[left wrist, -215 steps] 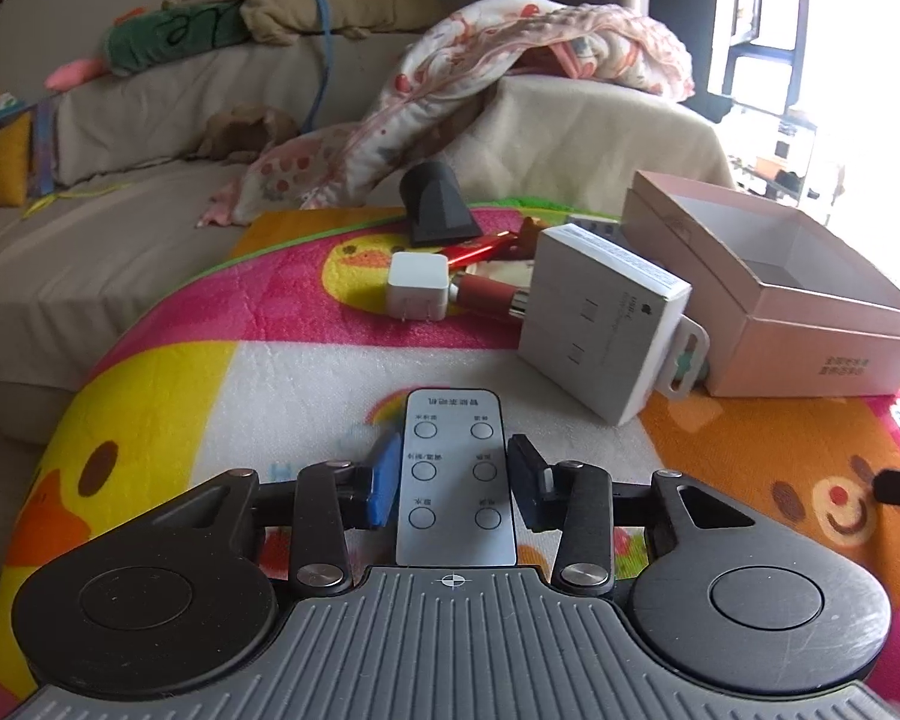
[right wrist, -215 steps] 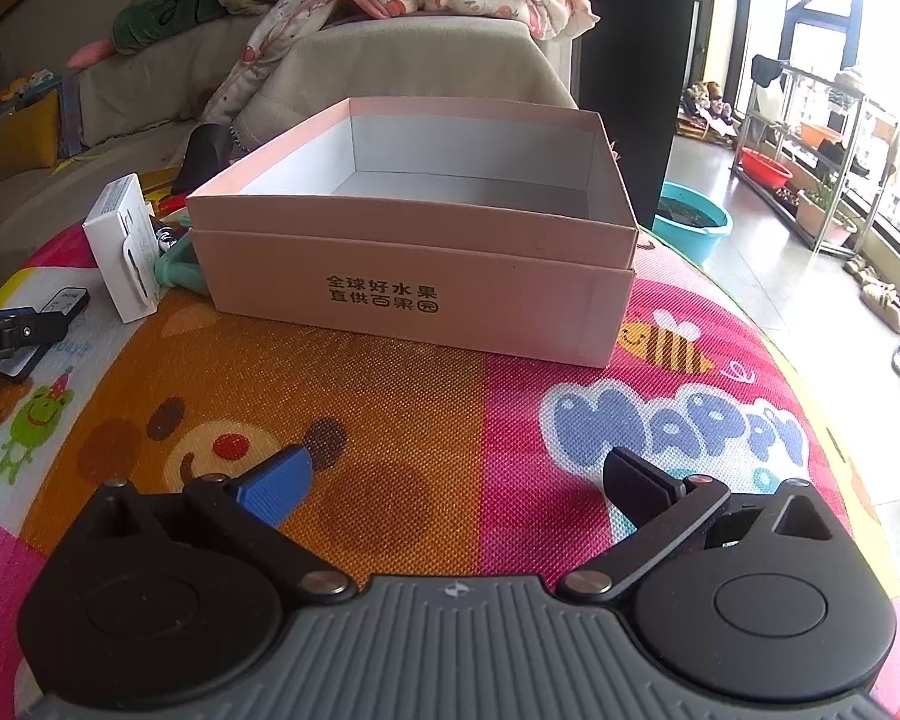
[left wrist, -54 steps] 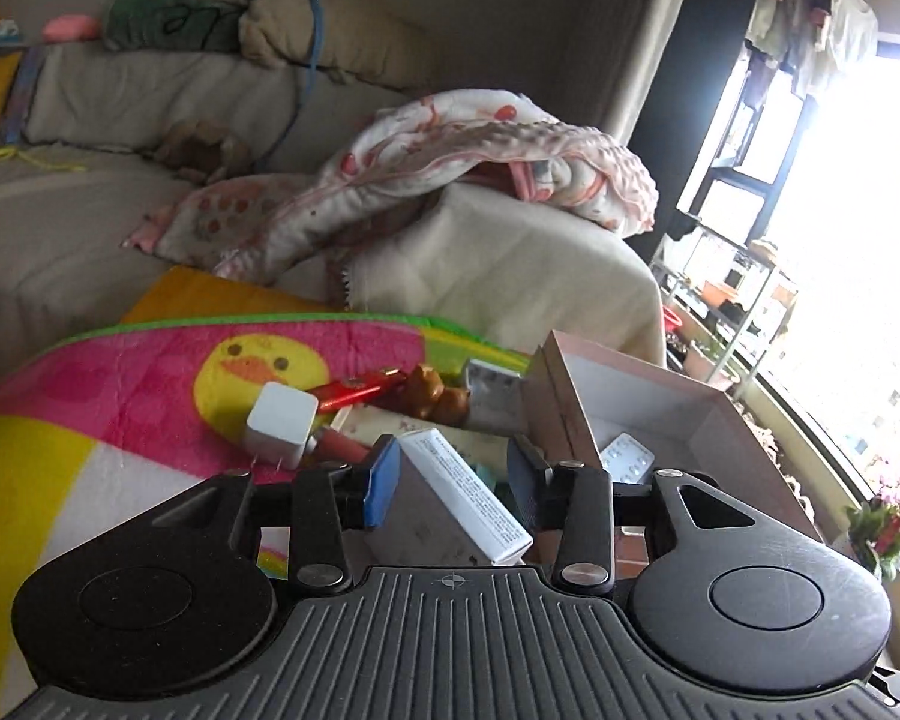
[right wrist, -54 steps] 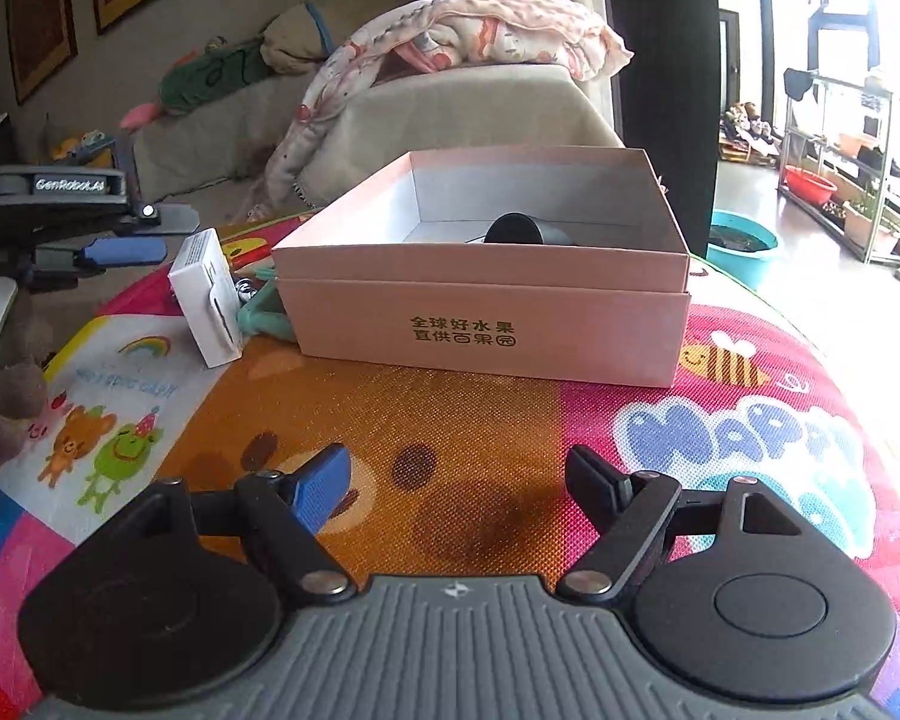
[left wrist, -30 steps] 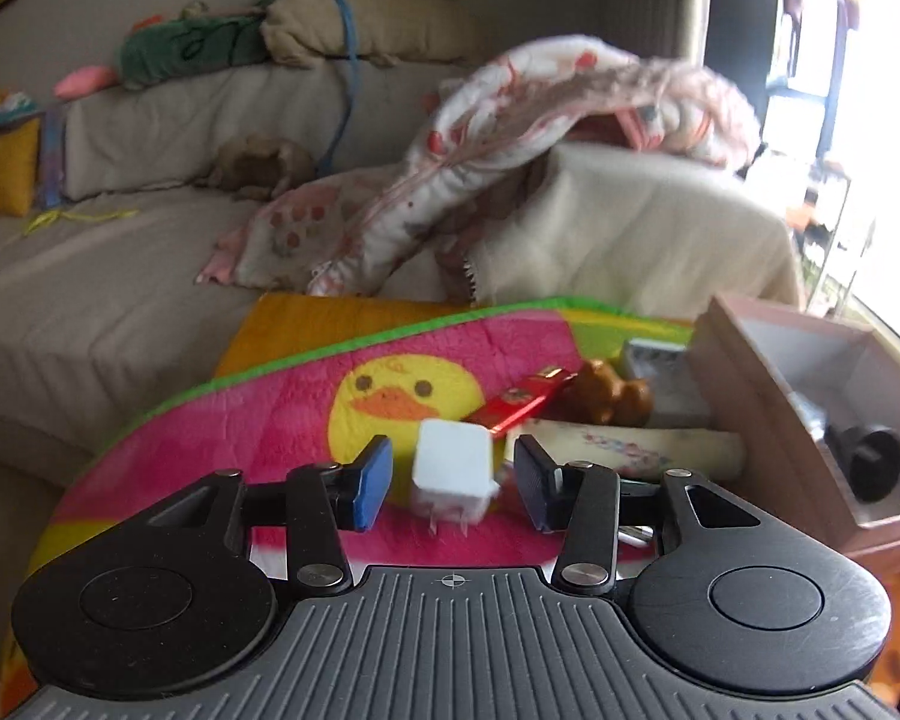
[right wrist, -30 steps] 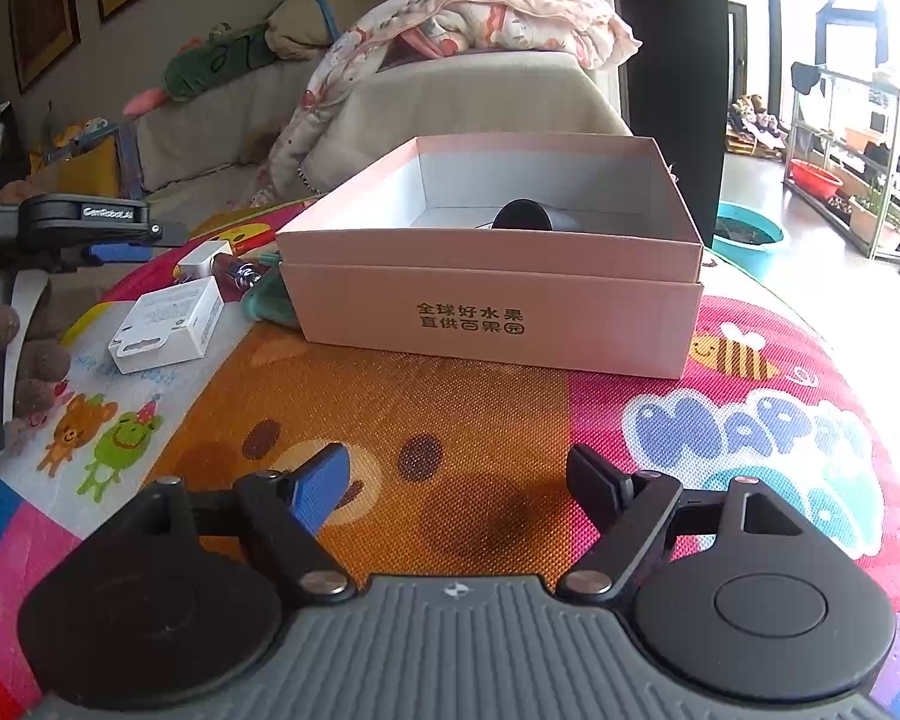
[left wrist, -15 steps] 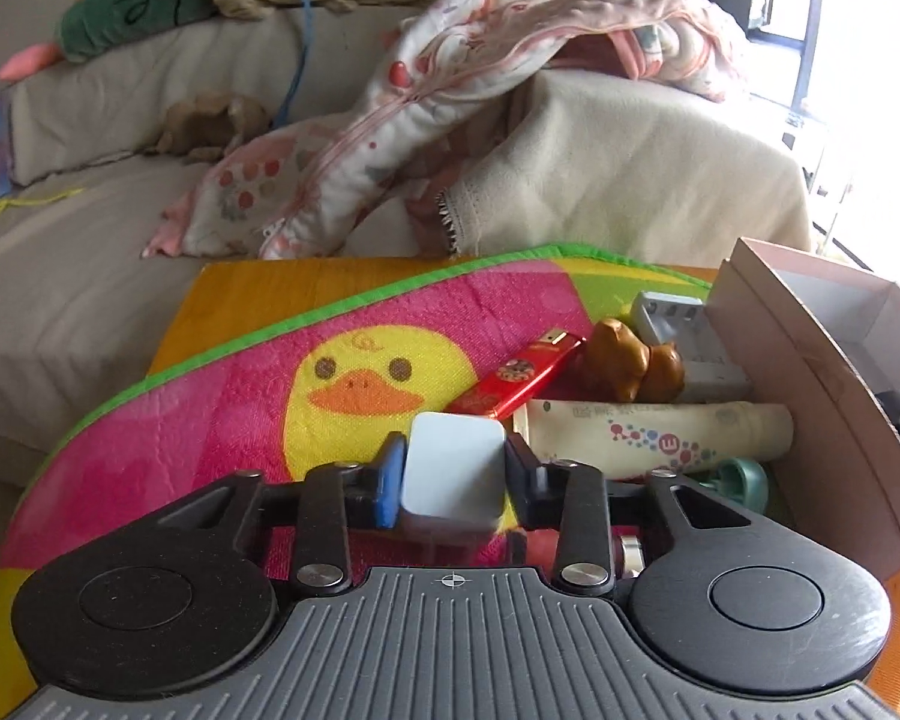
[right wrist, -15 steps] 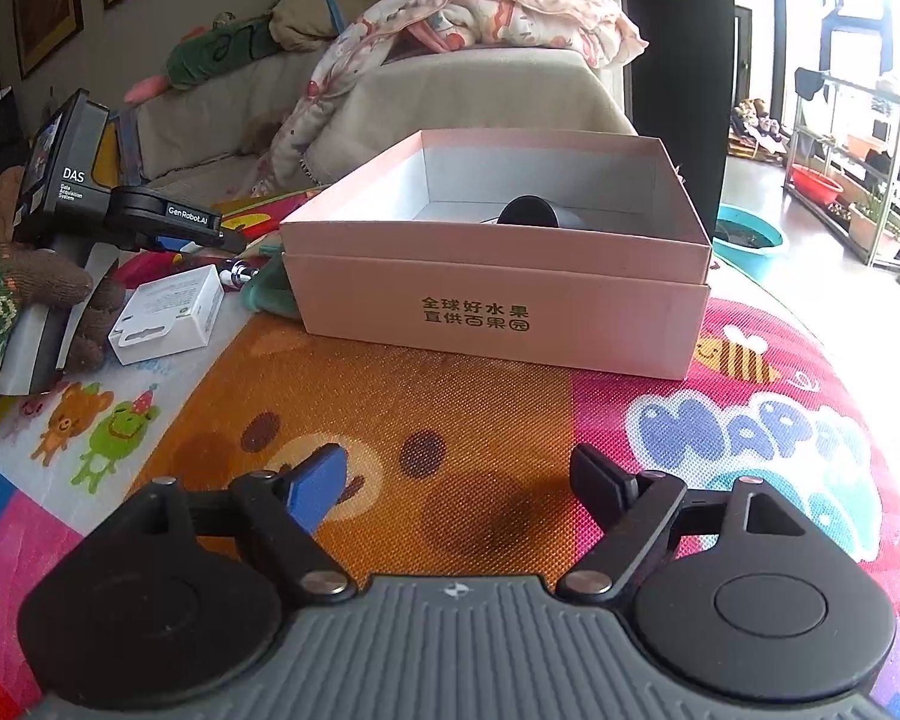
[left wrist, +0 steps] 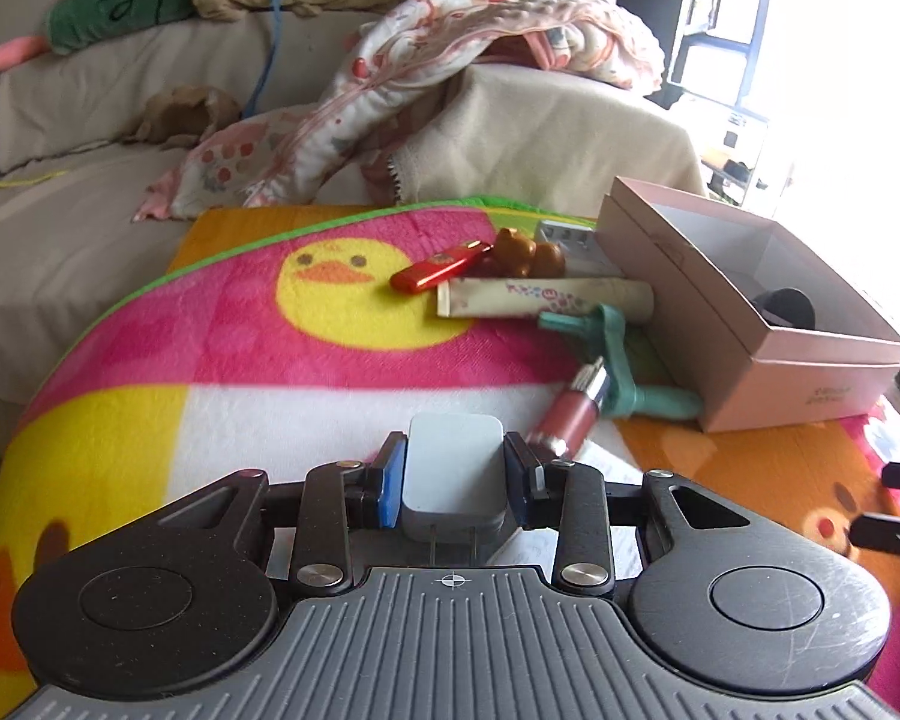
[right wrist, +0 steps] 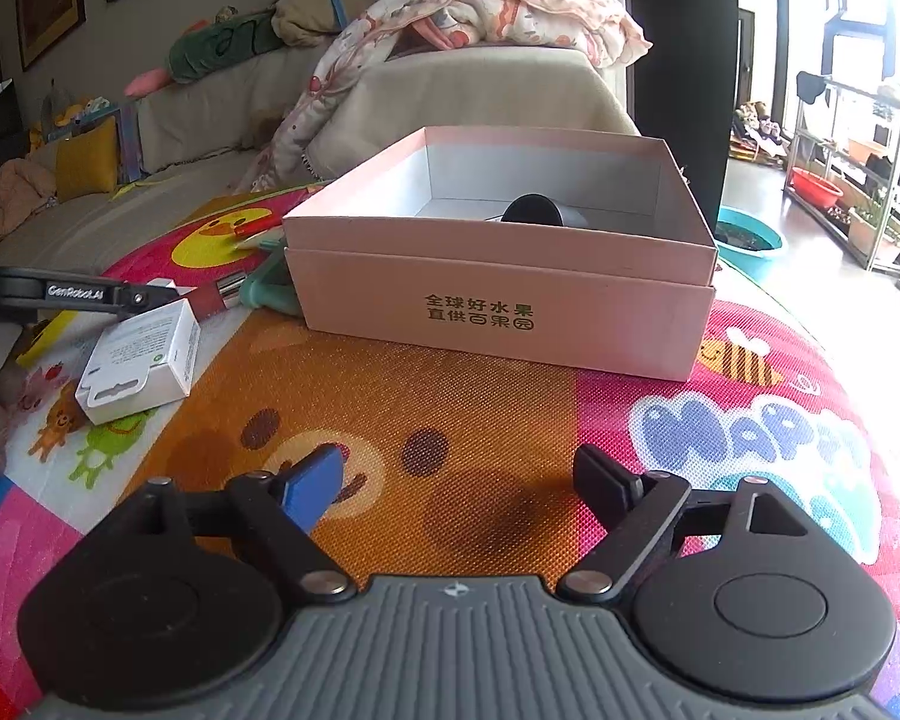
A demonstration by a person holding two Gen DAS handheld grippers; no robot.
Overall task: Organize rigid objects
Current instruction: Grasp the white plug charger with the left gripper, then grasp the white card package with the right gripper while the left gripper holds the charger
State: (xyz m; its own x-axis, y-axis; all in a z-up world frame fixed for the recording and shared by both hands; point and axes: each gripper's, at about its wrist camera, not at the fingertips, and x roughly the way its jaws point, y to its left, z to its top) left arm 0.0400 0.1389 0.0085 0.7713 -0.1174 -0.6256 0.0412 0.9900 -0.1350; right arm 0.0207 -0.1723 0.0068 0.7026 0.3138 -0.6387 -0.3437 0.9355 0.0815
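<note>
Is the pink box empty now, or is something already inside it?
Not empty. The pink box is open on top, and a black round object lies inside near its far wall. What else it holds cannot be seen.

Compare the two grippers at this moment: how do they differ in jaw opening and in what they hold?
The left gripper is shut on the white charger cube, its pads pressed against both sides; the right gripper stands open and wide, with only the play mat between its fingers. The left one carries an object; the right one carries nothing. Both have one blue pad and one black.
</note>
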